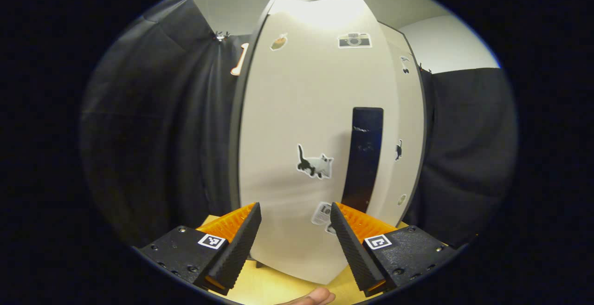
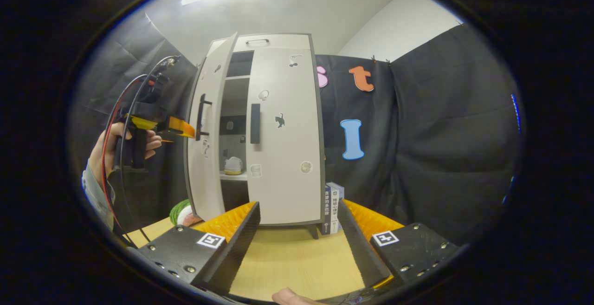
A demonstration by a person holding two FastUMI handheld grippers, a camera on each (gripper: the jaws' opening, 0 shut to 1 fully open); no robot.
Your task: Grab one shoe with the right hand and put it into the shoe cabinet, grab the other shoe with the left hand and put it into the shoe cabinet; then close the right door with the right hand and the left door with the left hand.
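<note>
On the tabletop (image 2: 297, 258) ahead of you the shoe cabinet (image 2: 278, 133) stands upright, its long axis vertical, at 12 o'clock in the right gripper view. Its right door (image 2: 285, 142) lies shut; its left door (image 2: 204, 142) stands ajar, swung toward 10 o'clock. Your left gripper (image 2: 178, 129), jaws apart, is close at that door's handle (image 2: 201, 117); contact can't be told. Your right gripper (image 2: 297, 244) hangs back with jaws apart, empty. One shoe (image 2: 233, 165) sits on a shelf inside, its heading unclear.
</note>
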